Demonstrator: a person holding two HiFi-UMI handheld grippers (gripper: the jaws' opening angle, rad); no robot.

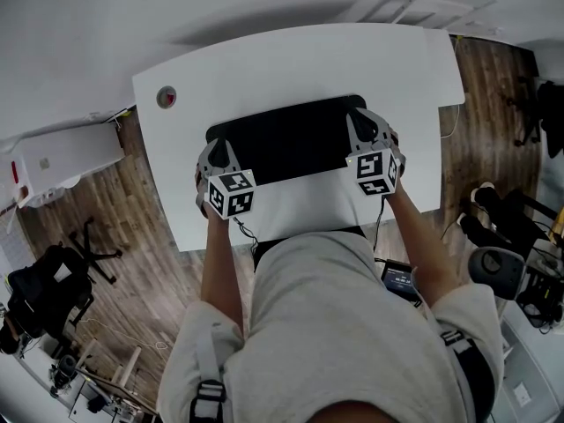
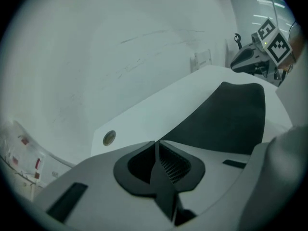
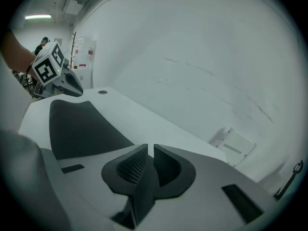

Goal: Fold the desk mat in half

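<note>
Person, seated or standing at the lower centre of the head view, grey top (image 1: 326,324). Left forearm (image 1: 220,267) and right forearm (image 1: 421,236) both reach forward towards the top of the frame, roughly parallel, one either side of the torso. Each ends under a marker cube, the left (image 1: 231,194) and the right (image 1: 379,172). Left gripper (image 1: 220,145) (image 2: 156,143) is pitched downward at the table. Its jaws are drawn together, with a thin dark corner of the desk mat (image 1: 291,135) (image 2: 231,114) (image 3: 77,124) pinched between the ribbed pads. Right gripper (image 1: 368,122) (image 3: 150,148) has the same downward pitch. Its jaws are closed on the mat's other near corner, with only a slit showing at the tips. Each gripper appears in the other's view, at the upper edge. The black desk mat lies lengthwise left to right, mid-frame, on the white table (image 1: 291,60) (image 2: 159,109). A round cap (image 1: 166,97) (image 2: 109,137) (image 3: 102,91) is set in the tabletop, upper left, well apart from the mat. A white wall (image 1: 176,7) stands beyond the table, and wood floor (image 1: 132,263) shows at both sides.
</note>
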